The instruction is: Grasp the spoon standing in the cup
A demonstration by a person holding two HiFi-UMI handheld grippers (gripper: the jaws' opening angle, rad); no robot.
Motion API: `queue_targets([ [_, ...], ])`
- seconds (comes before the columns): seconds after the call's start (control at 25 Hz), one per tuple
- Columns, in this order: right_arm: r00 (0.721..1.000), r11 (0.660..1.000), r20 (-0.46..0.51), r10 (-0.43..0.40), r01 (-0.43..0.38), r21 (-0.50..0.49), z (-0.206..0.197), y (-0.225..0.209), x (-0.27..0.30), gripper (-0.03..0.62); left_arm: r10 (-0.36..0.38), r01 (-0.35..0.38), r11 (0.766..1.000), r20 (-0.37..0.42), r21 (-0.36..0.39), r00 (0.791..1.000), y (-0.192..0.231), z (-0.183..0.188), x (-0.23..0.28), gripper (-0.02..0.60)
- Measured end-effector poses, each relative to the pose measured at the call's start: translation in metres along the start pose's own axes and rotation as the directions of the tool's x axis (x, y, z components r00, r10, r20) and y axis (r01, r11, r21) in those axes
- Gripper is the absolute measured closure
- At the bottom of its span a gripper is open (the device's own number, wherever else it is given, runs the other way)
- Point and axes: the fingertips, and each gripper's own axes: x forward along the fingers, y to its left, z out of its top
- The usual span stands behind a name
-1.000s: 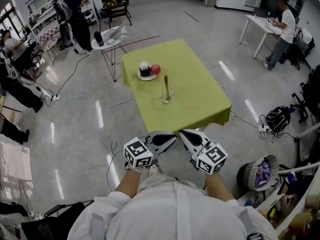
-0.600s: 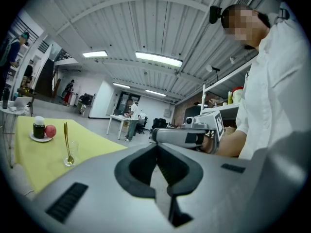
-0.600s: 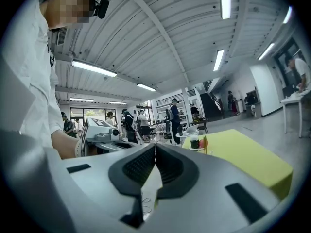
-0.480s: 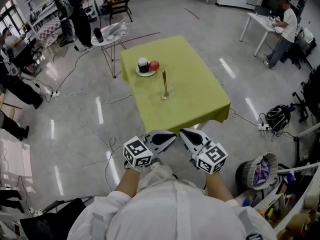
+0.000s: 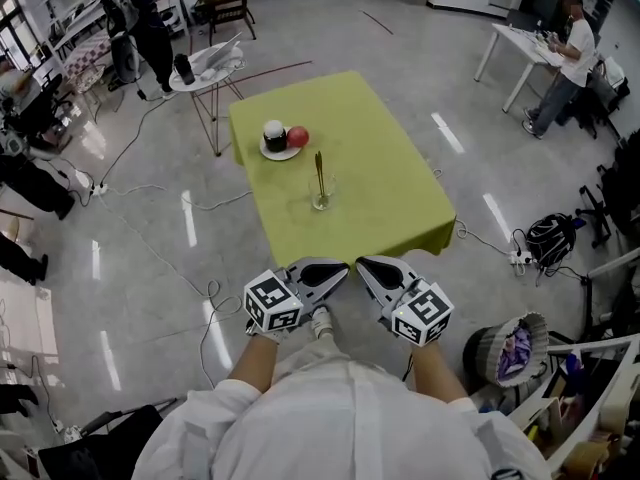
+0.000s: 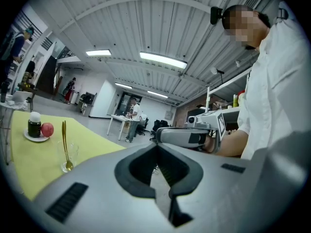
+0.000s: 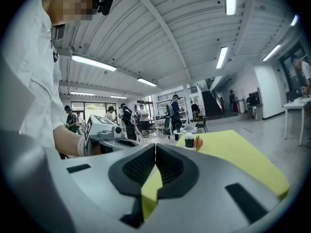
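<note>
Looking down from the head view, the person in the white shirt has both tools tucked in close to the chest, tips angled in toward each other and nearly meeting. The left gripper (image 5: 343,270) has its jaws pressed together with nothing between them; its own view shows the dark pads touching at the tip. Same deal for the right gripper (image 5: 363,266): jaws squeezed together, nothing pinched. Both hang over the grey floor just short of the table's near edge, so they're well apart from the target.

The spoon (image 5: 318,173) is a gold one, standing nearly upright, bowl down, in a clear glass cup (image 5: 320,198). That cup sits roughly mid-table on the yellow-green tablecloth (image 5: 385,173), a bit toward the left half. Further back on the same cloth there's a white saucer (image 5: 270,154) carrying a dark jar (image 5: 274,135) with a white lid and a red fruit (image 5: 298,136) right beside it, the two touching or close to it.

In the left gripper view the cup and spoon show up off to the left, with the other tool straight ahead. In the right gripper view they're tiny, far back on the cloth, lined up in front of the saucer.

Around the room: a small round side table (image 5: 205,68) past the far left corner, a cable (image 5: 212,313) looping on the floor, a bin (image 5: 512,350) at lower right, and someone standing at a white desk (image 5: 505,40) at the far right.
</note>
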Motion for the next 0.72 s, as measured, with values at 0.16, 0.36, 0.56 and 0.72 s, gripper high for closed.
queue_targets([
  [0.16,1.000,1.000,-0.026,0.012,-0.012,-0.017,0.005,-0.026,0.015,0.589,-0.007,0.007,1.000,0.007,-0.013,1.000,0.026,0.009,0.019,0.577],
  [0.36,0.999,0.999,-0.036,0.036,-0.037,-0.006,0.011,-0.056,0.039,0.589,-0.002,0.003,1.000,0.005,-0.021,1.000,0.061,0.020,0.037,0.577],
  [0.56,0.997,0.998,-0.051,0.058,-0.058,0.001,0.012,-0.075,0.061,0.589,0.009,-0.009,0.999,-0.002,-0.038,1.000,0.089,0.022,0.040,0.577],
  [0.72,0.994,0.997,-0.068,0.083,-0.083,0.004,0.017,-0.090,0.078,0.588,0.015,-0.016,0.999,-0.023,-0.043,1.000,0.109,0.023,0.037,0.577],
])
